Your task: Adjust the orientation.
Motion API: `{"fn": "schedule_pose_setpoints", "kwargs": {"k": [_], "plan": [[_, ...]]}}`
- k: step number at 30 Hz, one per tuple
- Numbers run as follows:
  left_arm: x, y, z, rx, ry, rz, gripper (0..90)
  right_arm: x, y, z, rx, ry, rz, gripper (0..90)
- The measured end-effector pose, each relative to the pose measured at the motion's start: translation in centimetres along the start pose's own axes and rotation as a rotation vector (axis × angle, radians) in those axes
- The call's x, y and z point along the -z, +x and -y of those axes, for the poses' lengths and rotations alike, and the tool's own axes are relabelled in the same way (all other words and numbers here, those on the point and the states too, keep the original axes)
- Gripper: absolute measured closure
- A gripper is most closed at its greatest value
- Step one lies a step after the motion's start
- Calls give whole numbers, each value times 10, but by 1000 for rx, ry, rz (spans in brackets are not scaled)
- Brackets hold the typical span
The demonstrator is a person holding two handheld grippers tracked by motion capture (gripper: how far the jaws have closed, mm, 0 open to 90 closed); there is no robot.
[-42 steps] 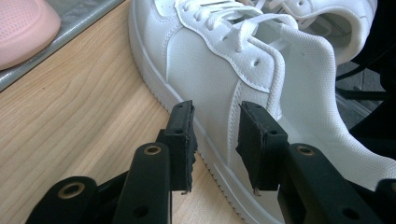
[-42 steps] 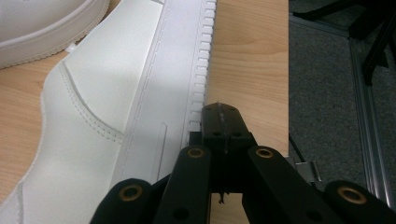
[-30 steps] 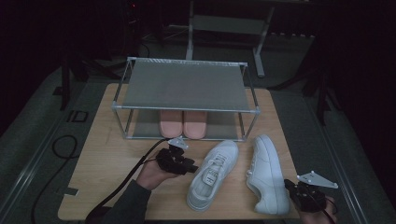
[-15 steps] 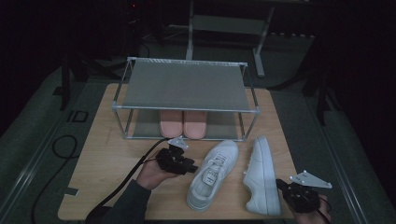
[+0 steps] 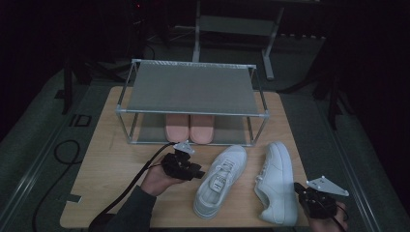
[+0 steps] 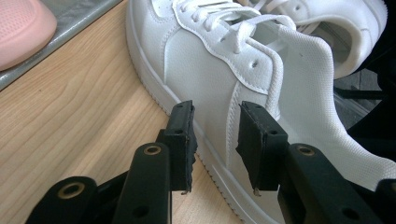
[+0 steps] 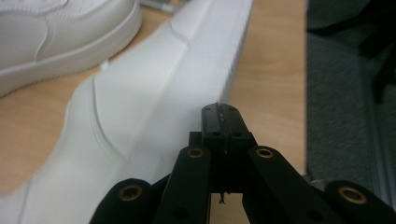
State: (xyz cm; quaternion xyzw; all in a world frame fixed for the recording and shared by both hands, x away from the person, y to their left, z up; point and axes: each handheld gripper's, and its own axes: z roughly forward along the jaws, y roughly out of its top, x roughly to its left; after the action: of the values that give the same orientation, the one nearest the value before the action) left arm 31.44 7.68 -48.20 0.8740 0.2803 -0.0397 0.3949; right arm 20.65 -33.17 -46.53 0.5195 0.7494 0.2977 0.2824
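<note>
Two white sneakers lie on the wooden table (image 5: 109,164) in front of a shoe rack. The left sneaker (image 5: 220,181) (image 6: 201,60) sits upright, toe toward the rack. My left gripper (image 5: 198,173) (image 6: 215,135) is open right at its side panel, jaws apart and not pressing on it. The right sneaker (image 5: 275,188) (image 7: 154,107) is tipped onto its edge, sole turned toward my right gripper (image 5: 300,191) (image 7: 221,114). That gripper is shut with nothing between its jaws, its tips close against the sole's rim.
The metal-framed shoe rack (image 5: 193,89) stands at the back of the table, with a pair of pink slippers (image 5: 189,128) on its lower shelf. A black cable (image 5: 140,179) trails from the left gripper. Dark floor surrounds the table.
The right sneaker has rolled from flat onto its edge, tipping toward the left sneaker. Both grippers have stayed about where they were.
</note>
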Motion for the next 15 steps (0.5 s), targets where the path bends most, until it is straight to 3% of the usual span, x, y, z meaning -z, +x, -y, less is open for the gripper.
{"fn": "schedule_pose_setpoints", "kwargs": {"k": [2, 7, 12, 15], "plan": [[-1, 0, 0, 2, 0, 0, 657, 1, 2, -6, 12, -33, -10, 900], [0, 0, 0, 0, 2, 1, 657, -10, 10, -14, 45, -40, -2, 900], [-1, 0, 0, 1, 0, -1, 657, -17, 10, -13, 35, -43, -8, 900], [-2, 0, 0, 1, 2, 1, 657, -15, 10, -13, 20, -76, -28, 900]]}}
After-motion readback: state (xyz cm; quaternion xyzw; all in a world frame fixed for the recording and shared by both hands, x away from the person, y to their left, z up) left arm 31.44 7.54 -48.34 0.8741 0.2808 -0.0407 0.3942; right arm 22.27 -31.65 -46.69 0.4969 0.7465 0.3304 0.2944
